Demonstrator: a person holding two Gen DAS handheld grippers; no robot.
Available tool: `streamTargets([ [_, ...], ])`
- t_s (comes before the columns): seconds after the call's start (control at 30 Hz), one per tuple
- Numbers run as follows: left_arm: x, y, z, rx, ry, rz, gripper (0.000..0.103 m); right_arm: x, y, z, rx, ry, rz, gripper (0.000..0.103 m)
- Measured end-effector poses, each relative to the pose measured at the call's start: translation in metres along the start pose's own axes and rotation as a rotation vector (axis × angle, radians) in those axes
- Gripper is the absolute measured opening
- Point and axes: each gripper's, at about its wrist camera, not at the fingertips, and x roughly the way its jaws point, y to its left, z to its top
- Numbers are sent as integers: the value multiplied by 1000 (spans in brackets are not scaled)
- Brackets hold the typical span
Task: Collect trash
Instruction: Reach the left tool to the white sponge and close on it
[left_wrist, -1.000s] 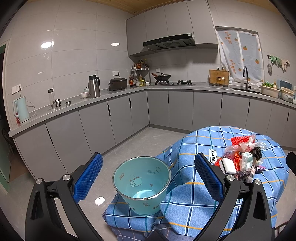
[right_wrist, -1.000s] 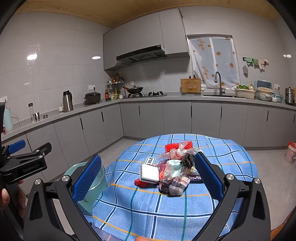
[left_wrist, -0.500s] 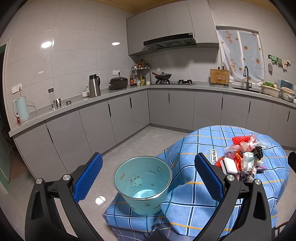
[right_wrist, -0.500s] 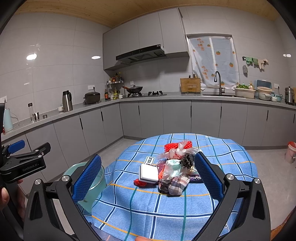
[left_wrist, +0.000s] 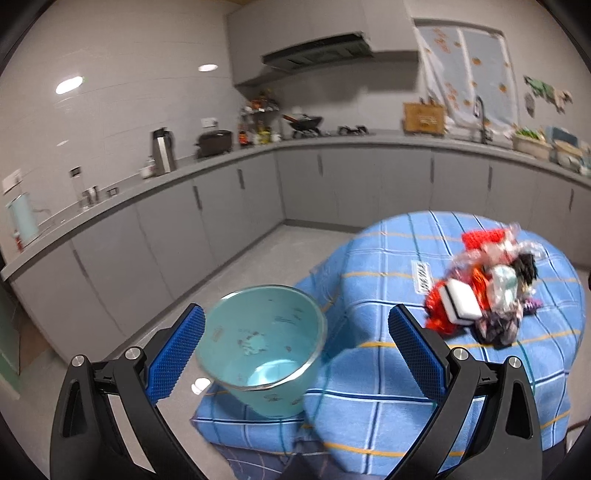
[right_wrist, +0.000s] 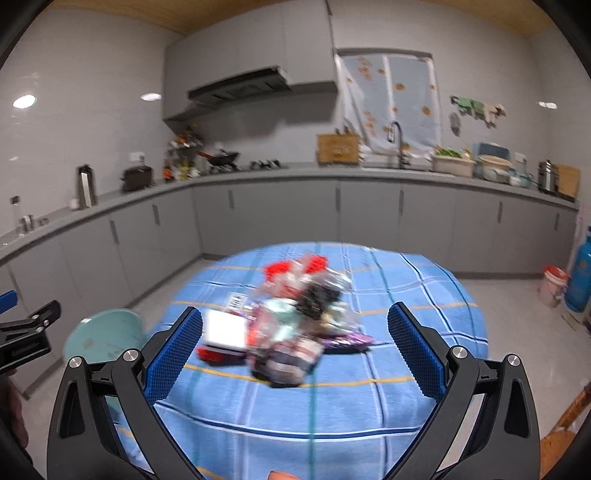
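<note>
Both our grippers are spread wide and empty: our right gripper (right_wrist: 294, 347) has come in closer over the trash pile (right_wrist: 295, 325), which lies heaped mid-table on the blue checked cloth (right_wrist: 388, 387), while our left gripper (left_wrist: 295, 354) has dropped toward the teal bucket (left_wrist: 264, 347) at the table's edge. Both views have blurred since a moment ago, so we judge the first pick is starting, with nothing collected yet

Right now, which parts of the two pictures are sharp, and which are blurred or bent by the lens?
Left wrist view: the left gripper is sharp; the teal bucket and trash pile are slightly smeared; the counter bows. Right wrist view: the right gripper is sharp, the trash pile heavily blurred, items not separable; ceiling lights glare on the wall tiles.
</note>
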Motion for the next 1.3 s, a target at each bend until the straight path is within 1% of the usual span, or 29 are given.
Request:
streamTargets([
  [0.13, 28, -36, 1, 63, 28, -57, 98, 31, -25, -10, 24, 49, -77, 99],
  [0.2, 42, -51, 3, 81, 39, -92, 98, 42, -34, -12, 41, 65, -99, 99],
  [0.37, 73, -88, 8, 128, 47, -138, 98, 67, -51, -22, 59, 90, -156, 99],
  [0.53, 100, -118, 11, 146, 75, -192, 98, 86, -58, -38, 64, 124, -177, 99],
  [0.73, 121, -150, 7, 184, 104, -254, 97, 97, -61, -48, 68, 132, -190, 99],
  [0.77, 124, -153, 6, 189, 109, -261, 94, 99, -61, -50, 67, 133, -189, 99],
  [0.8, 127, -157, 5, 195, 118, -273, 86, 100, -60, -51, 63, 136, -190, 99],
  [0.83, 130, -159, 4, 195, 126, -285, 83, 102, -60, -53, 61, 140, -189, 99],
  [0.9, 135, -164, 2, 199, 141, -305, 73, 104, -60, -55, 65, 146, -186, 99],
  [0.93, 137, -165, 1, 200, 146, -317, 70, 106, -61, -56, 68, 152, -184, 99],
  [0.97, 137, -166, 0, 199, 149, -325, 60, 108, -60, -57, 68, 157, -185, 99],
  [1.0, 137, -167, 0, 200, 150, -333, 44, 108, -60, -58, 69, 160, -186, 99],
  [1.03, 135, -168, -1, 206, 155, -352, 39, 109, -60, -58, 72, 162, -185, 99],
  [1.07, 134, -169, -1, 207, 157, -363, 39, 109, -60, -58, 76, 164, -183, 99],
  [1.1, 132, -169, -1, 208, 154, -376, 34, 109, -59, -58, 77, 164, -182, 99],
  [1.23, 117, -169, 6, 205, 121, -407, 32, 107, -55, -54, 71, 152, -180, 99],
  [1.3, 108, -166, 12, 197, 92, -415, 32, 106, -54, -50, 73, 140, -173, 99],
])
